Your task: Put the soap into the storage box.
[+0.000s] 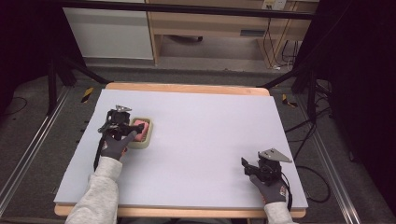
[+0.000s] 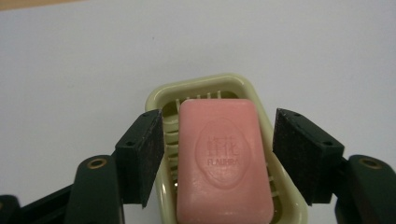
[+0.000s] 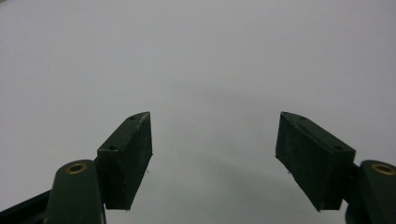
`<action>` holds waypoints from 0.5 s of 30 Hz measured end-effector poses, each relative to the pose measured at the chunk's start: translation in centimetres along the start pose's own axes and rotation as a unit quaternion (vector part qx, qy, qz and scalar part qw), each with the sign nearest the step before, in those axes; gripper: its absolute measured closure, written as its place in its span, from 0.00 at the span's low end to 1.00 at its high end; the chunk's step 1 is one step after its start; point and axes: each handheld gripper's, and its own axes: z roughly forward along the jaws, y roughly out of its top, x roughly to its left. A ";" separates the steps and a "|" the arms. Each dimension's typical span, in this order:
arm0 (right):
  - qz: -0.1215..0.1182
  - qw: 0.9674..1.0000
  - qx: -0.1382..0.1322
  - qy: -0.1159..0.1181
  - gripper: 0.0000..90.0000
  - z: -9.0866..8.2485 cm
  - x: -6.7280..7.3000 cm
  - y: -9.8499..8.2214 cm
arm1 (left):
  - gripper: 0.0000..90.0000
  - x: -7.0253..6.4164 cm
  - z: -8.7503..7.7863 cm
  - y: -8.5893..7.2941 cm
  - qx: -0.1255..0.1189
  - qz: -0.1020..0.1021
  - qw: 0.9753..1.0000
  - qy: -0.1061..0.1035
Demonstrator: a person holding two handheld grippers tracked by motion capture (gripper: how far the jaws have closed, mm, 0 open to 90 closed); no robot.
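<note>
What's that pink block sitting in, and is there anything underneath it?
The pink soap bar lies in a pale green soap dish. Raised ribs of the dish show beside and beyond the bar; whatever lies directly beneath it is covered. The left tongs straddle it, pads apart from it.

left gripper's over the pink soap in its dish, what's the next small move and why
Probably lift the left gripper straight up and away. The soap lies flat in the dish, and the pads stand apart from its sides with gaps showing, so nothing is gripped. The right gripper waits open above the bare table.
</note>
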 end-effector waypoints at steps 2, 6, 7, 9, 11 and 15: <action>0.001 1.000 -0.001 -0.003 0.30 0.0 -0.1 0.0 | 0.35 0.0 -0.6 0.0 -0.015 -0.001 1.000 -0.012; 0.005 1.000 0.001 -0.009 0.29 0.1 -0.1 -0.1 | 0.31 -0.2 -1.6 -0.3 -0.028 0.010 0.999 -0.020; 0.001 1.000 0.000 -0.012 0.29 0.1 -0.2 -0.1 | 0.30 -0.3 -1.7 -0.5 -0.029 0.013 0.999 -0.016; 0.005 1.000 0.001 -0.013 0.28 0.1 -0.1 -0.1 | 0.29 -0.4 -2.2 -0.9 -0.028 0.022 0.999 -0.014; 0.006 1.000 0.001 -0.017 0.28 0.1 -0.2 -0.1 | 0.28 -0.5 -2.5 -1.5 -0.037 0.022 0.999 -0.016; 0.010 1.000 0.003 -0.025 0.28 0.1 -0.4 -0.3 | 0.25 -0.6 -3.2 -2.5 -0.052 0.026 0.998 -0.027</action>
